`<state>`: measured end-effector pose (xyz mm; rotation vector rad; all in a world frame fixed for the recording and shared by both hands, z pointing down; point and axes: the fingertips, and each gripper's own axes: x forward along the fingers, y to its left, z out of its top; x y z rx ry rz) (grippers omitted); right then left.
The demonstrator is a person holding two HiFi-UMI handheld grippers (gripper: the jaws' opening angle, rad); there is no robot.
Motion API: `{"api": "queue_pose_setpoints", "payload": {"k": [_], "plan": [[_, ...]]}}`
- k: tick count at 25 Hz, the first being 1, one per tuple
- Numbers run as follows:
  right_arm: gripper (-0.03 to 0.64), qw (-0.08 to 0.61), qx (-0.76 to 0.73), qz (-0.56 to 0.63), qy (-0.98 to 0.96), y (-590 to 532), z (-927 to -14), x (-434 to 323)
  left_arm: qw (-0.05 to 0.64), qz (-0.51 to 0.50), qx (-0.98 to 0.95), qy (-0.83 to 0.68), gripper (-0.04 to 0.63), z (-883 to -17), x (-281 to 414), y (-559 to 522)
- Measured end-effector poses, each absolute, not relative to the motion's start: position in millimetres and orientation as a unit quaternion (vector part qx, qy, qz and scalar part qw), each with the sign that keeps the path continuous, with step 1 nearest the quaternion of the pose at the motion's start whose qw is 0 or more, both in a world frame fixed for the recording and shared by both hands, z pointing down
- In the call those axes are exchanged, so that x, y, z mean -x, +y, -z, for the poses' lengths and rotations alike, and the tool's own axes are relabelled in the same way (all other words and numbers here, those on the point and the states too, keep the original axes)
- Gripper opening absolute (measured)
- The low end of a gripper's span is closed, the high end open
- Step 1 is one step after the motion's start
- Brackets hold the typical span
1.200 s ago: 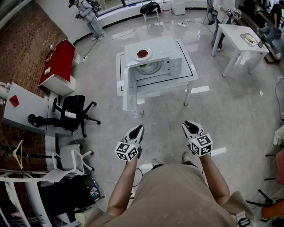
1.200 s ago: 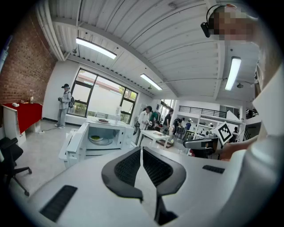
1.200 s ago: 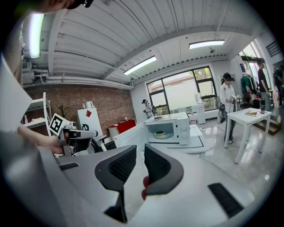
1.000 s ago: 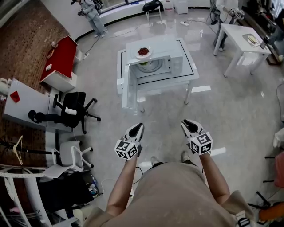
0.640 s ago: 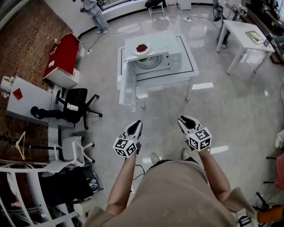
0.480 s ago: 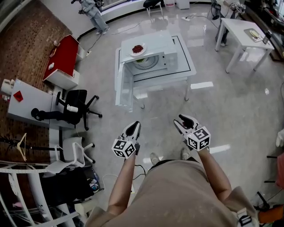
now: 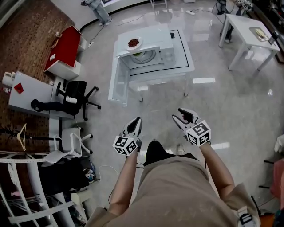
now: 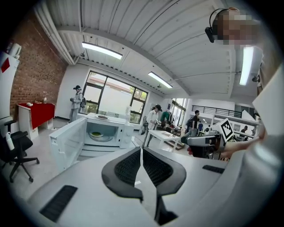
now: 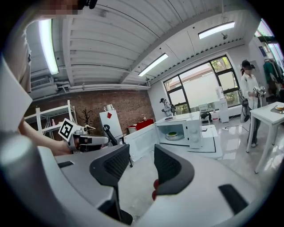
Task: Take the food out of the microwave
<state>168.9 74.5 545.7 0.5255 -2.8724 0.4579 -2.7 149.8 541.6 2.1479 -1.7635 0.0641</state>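
A white microwave (image 7: 148,52) stands on a low white table (image 7: 184,71) far ahead, its door (image 7: 119,86) swung open to the left. Inside sits a dish of green food (image 7: 141,55) (image 8: 96,134) (image 9: 172,134). A plate of red food (image 7: 133,43) rests on the microwave's top. My left gripper (image 7: 136,121) (image 8: 141,153) is shut, pads touching, nothing in it. My right gripper (image 7: 182,116) (image 9: 141,157) has its jaws opening with nothing between them. Both are held level over the floor, well short of the microwave.
A black office chair (image 7: 73,95) and a white desk (image 7: 26,95) stand at the left, a red cabinet (image 7: 64,51) beyond them. A white table (image 7: 246,35) is at the right. A white rack (image 7: 26,195) fills the lower left. A person (image 7: 97,6) stands far back.
The microwave has drifted up and left in the head view and looks smaller. The right gripper's jaws have spread apart. The left jaws stayed shut.
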Motion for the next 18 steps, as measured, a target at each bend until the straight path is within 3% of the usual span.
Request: {"api": "queue_pose_setpoints", "payload": {"k": [6,18], "plan": [[0.181,0.109,-0.167,-0.154,-0.968,41.8,-559.9,-145.6,0.176,-0.025,-0.759,-0.626,0.009,-544.7,14.2,116.9],[0.189,0.169,-0.156,-0.128,-0.965,-54.4,-568.4,-27.0,0.173,-0.025,-0.762,-0.623,0.009,-542.2,102.0,-10.1]]}}
